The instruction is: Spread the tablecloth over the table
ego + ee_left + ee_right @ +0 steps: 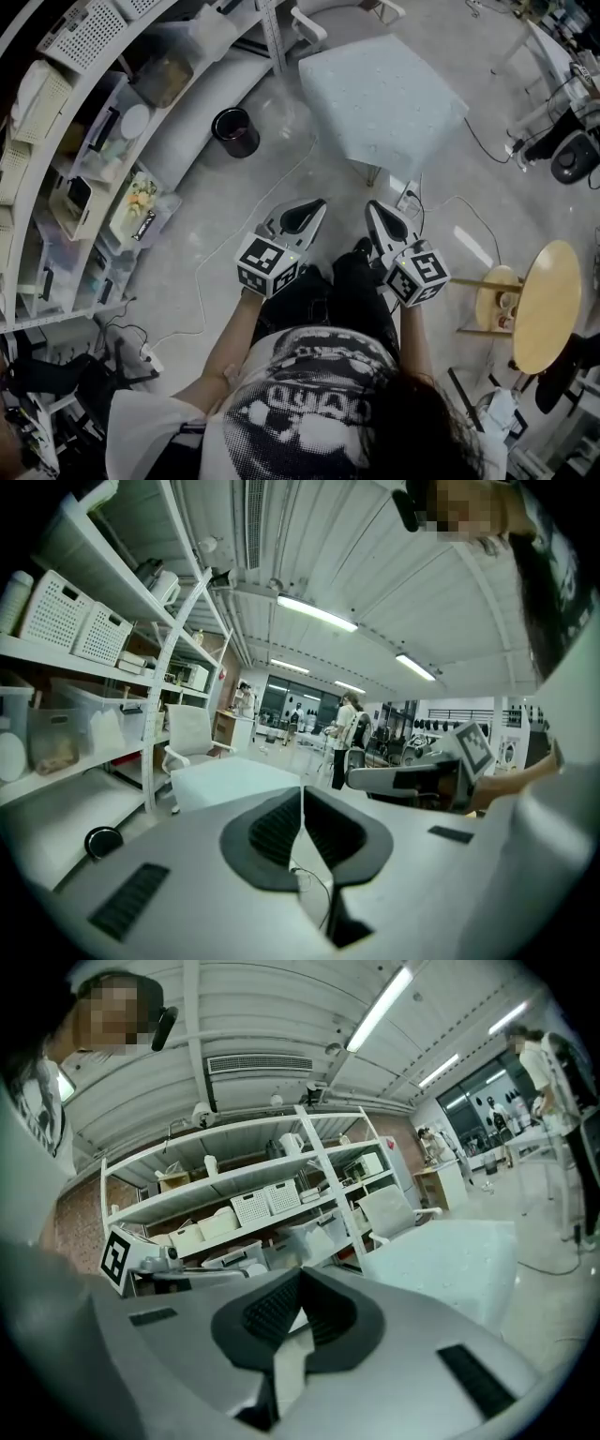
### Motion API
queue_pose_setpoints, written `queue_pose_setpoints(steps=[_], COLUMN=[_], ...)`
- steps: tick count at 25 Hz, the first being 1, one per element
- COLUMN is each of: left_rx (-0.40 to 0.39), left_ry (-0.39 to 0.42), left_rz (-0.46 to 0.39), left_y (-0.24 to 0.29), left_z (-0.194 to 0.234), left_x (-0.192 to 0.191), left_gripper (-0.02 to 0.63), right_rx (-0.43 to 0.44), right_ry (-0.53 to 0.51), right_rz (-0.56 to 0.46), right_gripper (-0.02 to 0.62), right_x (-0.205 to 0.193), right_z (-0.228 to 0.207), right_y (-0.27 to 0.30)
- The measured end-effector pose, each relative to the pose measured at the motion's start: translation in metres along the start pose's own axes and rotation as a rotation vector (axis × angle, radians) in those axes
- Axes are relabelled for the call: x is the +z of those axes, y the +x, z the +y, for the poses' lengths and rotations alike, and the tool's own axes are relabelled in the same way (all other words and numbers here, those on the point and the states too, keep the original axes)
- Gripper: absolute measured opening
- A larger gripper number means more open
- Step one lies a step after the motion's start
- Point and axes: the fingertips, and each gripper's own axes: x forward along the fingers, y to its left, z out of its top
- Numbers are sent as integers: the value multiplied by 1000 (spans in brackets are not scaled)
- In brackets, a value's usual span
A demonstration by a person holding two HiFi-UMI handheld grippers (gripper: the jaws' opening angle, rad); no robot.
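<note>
A pale tablecloth lies spread over the small square table, draping its top and sides, ahead of me on the floor. It also shows as a covered block in the left gripper view and in the right gripper view. Both grippers hang in the air close to my body, well short of the table. My left gripper is shut with nothing between its pads. My right gripper is likewise shut and empty. They point side by side toward the table.
Shelving with bins and baskets runs along the left. A black bin stands on the floor beside it, a white chair behind the table. A round wooden stool is at right. Cables and a power strip lie near the table's front.
</note>
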Motion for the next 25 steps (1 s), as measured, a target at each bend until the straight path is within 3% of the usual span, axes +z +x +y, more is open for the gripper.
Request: queue_pose_setpoints(steps=[7, 25], left_rx=[-38, -127], left_ry=[35, 84], left_rz=[-15, 14], left_y=[-4, 3], left_z=[-16, -56], left_x=[5, 3], left_gripper=[14, 14], right_rx=[-12, 1], right_ry=[-88, -76], right_rz=[15, 15], right_gripper=[-11, -8], right_x=[-3, -1], right_z=[9, 4], right_y=[-11, -26])
